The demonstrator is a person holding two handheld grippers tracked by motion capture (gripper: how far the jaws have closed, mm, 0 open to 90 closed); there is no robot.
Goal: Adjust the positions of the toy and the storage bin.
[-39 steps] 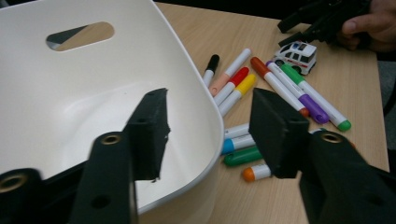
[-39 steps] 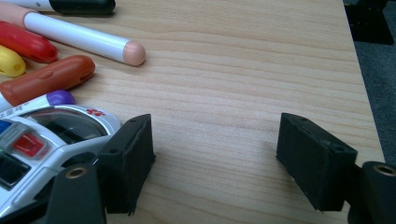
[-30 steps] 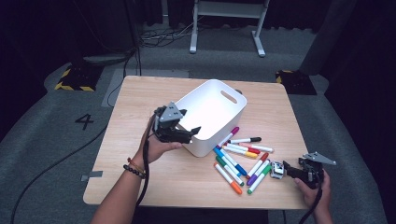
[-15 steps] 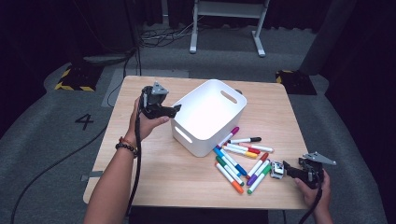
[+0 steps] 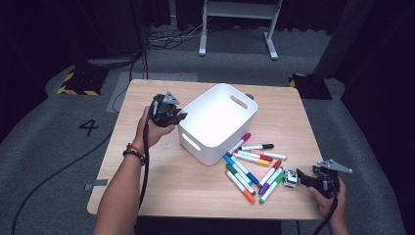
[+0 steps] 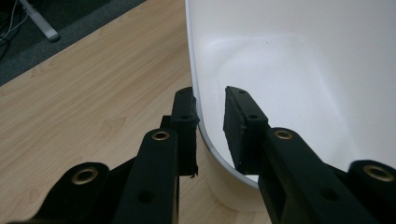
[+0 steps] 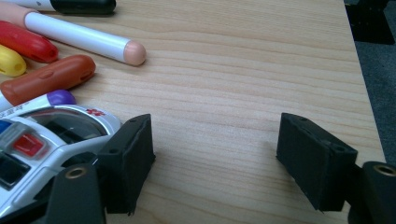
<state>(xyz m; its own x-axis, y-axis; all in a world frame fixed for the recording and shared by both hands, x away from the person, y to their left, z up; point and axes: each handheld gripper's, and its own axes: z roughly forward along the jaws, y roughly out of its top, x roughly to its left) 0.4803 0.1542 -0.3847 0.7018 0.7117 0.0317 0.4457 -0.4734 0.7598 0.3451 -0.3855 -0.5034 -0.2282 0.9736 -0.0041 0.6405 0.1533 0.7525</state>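
Note:
A white plastic bin (image 5: 205, 147) stands mid-table, turned at an angle. My left gripper (image 5: 178, 117) is at its left corner. In the left gripper view the gripper (image 6: 212, 121) straddles the bin's rim (image 6: 303, 70), one pad outside the wall and one inside. The jaws have just been closing, and they now pinch that wall. Several coloured markers (image 5: 252, 166) lie loose to the right of the bin. My right gripper (image 5: 299, 177) rests low at the table's near right, open, next to a small white toy car (image 5: 290, 178). Nothing lies between its jaws (image 7: 222, 156); the car (image 7: 51, 130) is outside its left jaw.
Markers (image 7: 46, 79) lie just beyond the toy car. The table's right edge (image 7: 369, 116) runs close beside the right gripper. Bare wood (image 5: 166, 186) stretches along the near left. A white stand (image 5: 235, 29) and cables sit on the floor behind the table.
The left hand moved left and away along the bin to its left corner, came down a little, and its jaws closed around the rim. The right gripper stayed still.

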